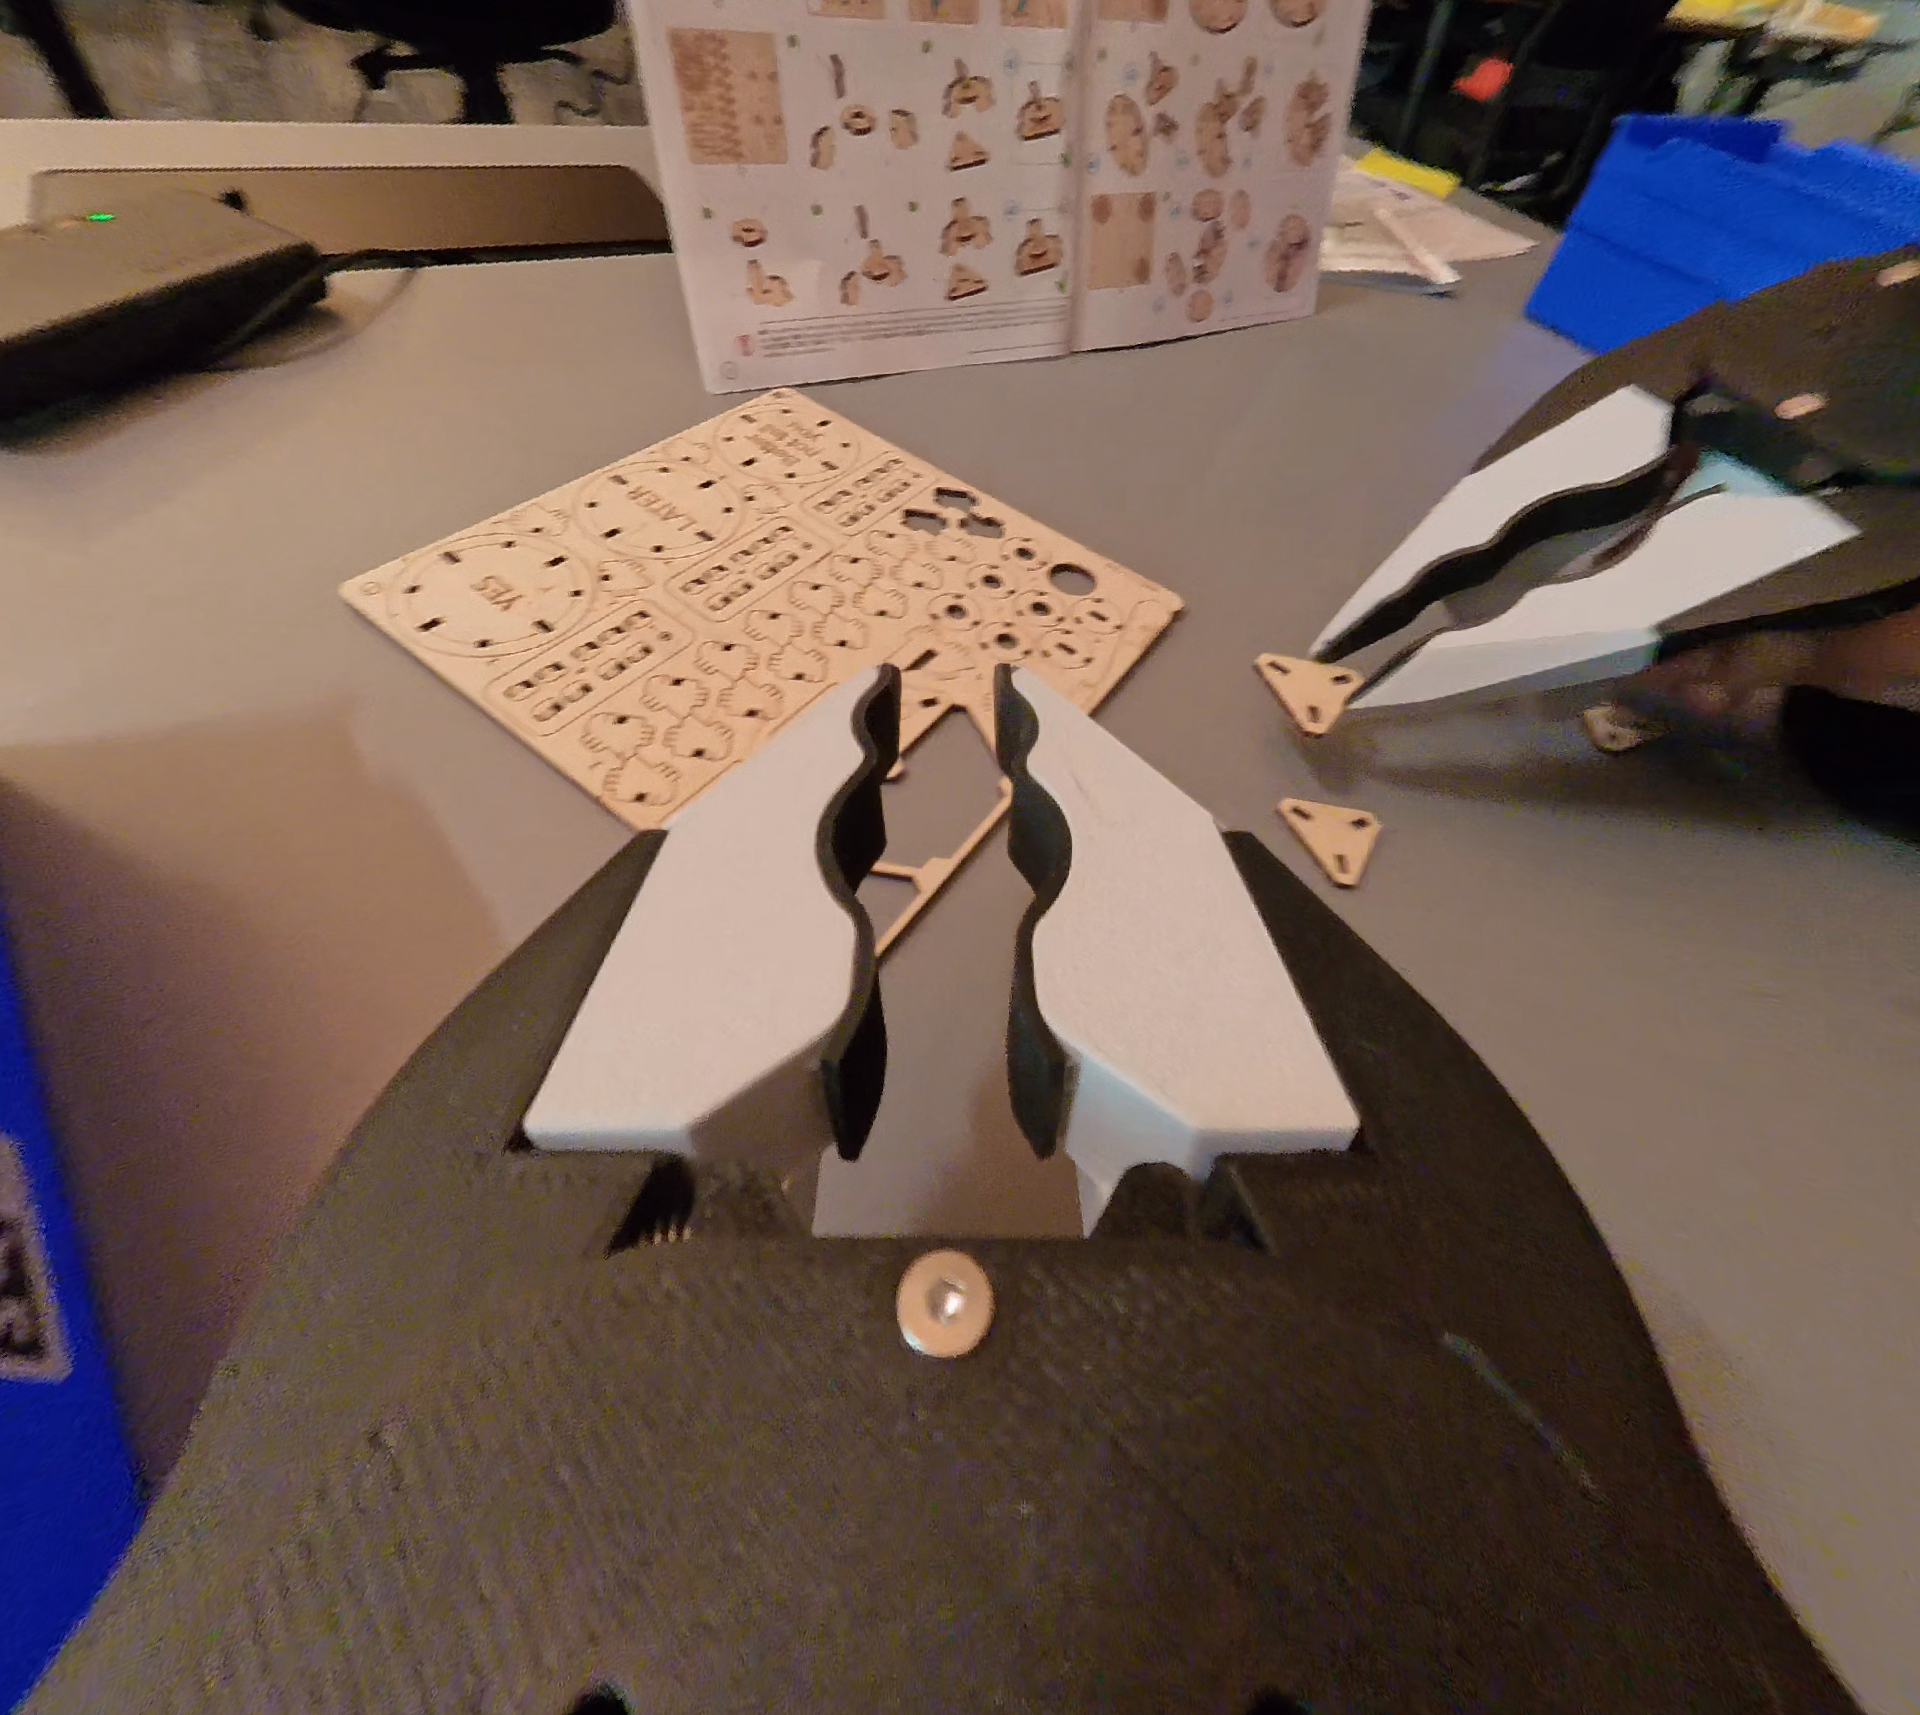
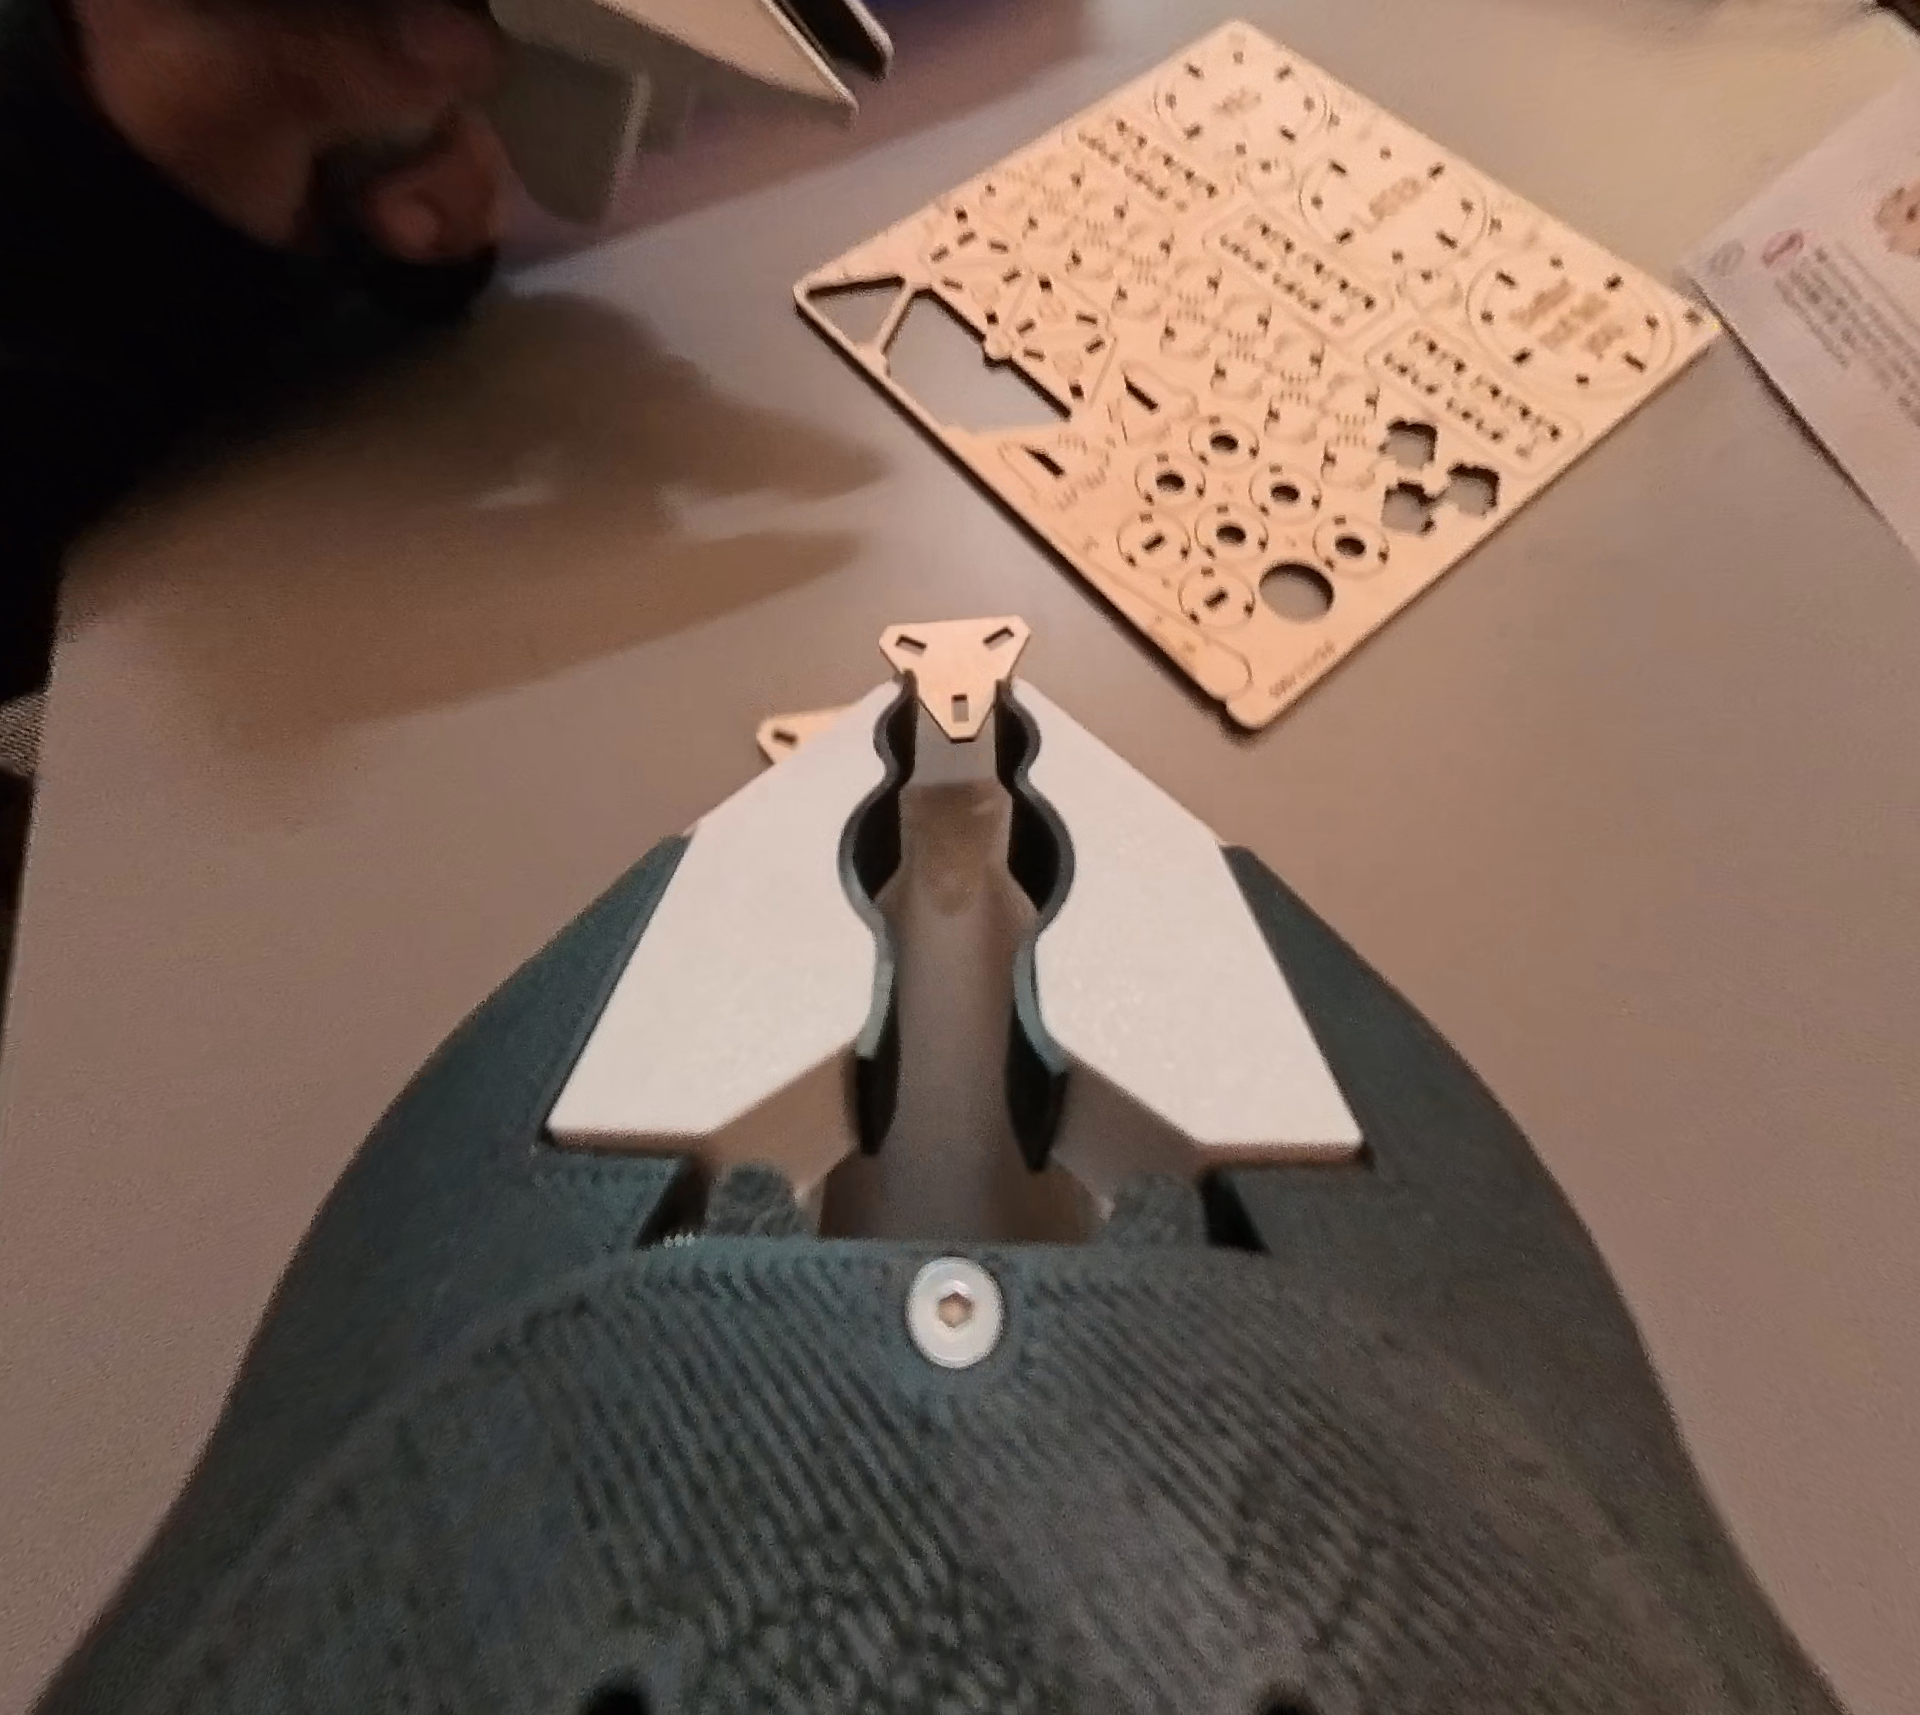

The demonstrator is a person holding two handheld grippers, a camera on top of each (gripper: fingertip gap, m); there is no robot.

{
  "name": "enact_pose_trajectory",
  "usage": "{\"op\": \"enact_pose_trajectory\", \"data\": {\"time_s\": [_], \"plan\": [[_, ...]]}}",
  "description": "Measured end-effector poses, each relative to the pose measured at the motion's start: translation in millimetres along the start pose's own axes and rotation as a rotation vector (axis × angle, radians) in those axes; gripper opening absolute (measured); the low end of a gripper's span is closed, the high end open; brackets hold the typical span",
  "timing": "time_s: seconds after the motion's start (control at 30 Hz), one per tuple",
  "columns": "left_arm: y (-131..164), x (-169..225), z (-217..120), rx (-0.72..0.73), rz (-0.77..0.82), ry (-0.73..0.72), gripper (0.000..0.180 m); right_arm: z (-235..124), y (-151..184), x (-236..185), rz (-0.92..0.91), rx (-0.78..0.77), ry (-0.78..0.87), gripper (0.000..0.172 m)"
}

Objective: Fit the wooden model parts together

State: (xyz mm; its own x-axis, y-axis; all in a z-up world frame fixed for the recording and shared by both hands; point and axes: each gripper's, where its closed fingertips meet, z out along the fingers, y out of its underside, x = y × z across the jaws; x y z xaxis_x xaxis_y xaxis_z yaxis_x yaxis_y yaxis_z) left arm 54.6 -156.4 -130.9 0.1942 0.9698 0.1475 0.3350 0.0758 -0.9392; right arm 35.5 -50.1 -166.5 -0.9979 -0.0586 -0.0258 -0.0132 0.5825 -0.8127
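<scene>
A thin wooden sheet (image 1: 727, 605) of laser-cut parts lies flat on the grey table (image 1: 1351, 1094); it also shows in the right wrist view (image 2: 1299, 377). My left gripper (image 1: 943, 678) is open with nothing between its pads and hovers over the sheet's near corner, where parts have been cut out. In the right wrist view it (image 2: 862, 70) is raised above the table. My right gripper (image 2: 954, 689) is shut on a small wooden triangle (image 2: 954, 663) with three slots, pads against its two sides, down at the table. The left wrist view shows the same grip (image 1: 1304, 689). A second triangle (image 1: 1332, 837) lies loose nearby.
An open instruction booklet (image 1: 987, 107) stands behind the sheet. A blue bin (image 1: 1714, 242) sits at the far right, a black device (image 1: 135, 283) at the far left, another blue object (image 1: 42, 1353) by my left gripper. A person's hand (image 2: 260, 159) holds the left gripper.
</scene>
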Motion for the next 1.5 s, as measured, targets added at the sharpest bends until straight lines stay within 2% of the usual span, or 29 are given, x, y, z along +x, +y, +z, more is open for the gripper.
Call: {"op": "enact_pose_trajectory", "data": {"time_s": [0.17,0.37,0.57,0.7,0.73,0.9,0.97,1.1,1.27,1.3,1.33,1.5], "plan": [[11,-26,-1,-0.086,0.039,-0.202,0.016,25,-37,-10,-0.020,0.026,-0.057,0.013],[18,-28,1,-0.140,0.085,-0.242,0.016,66,-63,-10,-0.081,-0.014,-0.049,0.013],[11,-19,-1,-0.074,0.011,-0.127,0.017,78,-86,-4,-0.020,0.042,-0.054,0.013],[-1,-11,-5,0.039,-0.178,0.035,0.020,75,-93,-6,-0.022,0.107,-0.068,0.013],[-1,-15,-5,0.042,-0.199,0.014,0.020,74,-97,-9,-0.043,0.137,-0.071,0.013],[-4,-5,-4,0.058,-0.190,0.074,0.020,63,-112,-14,-0.192,0.219,0.013,0.013],[-8,1,-5,0.080,-0.178,0.103,0.007,59,-117,-20,-0.241,0.250,0.019,0.012],[-15,7,-8,0.121,-0.163,0.137,0.005,51,-121,-22,-0.329,0.277,0.053,0.012],[-24,17,-13,0.169,-0.139,0.194,0.002,44,-117,-24,-0.345,0.300,0.020,0.011],[-25,20,-14,0.177,-0.132,0.207,0.000,42,-116,-24,-0.343,0.301,0.014,0.001],[-28,23,-16,0.192,-0.124,0.222,0.000,41,-115,-25,-0.344,0.302,0.006,0.000],[-27,26,-16,0.192,-0.116,0.235,0.000,42,-108,-28,-0.377,0.275,0.003,0.000]]}}
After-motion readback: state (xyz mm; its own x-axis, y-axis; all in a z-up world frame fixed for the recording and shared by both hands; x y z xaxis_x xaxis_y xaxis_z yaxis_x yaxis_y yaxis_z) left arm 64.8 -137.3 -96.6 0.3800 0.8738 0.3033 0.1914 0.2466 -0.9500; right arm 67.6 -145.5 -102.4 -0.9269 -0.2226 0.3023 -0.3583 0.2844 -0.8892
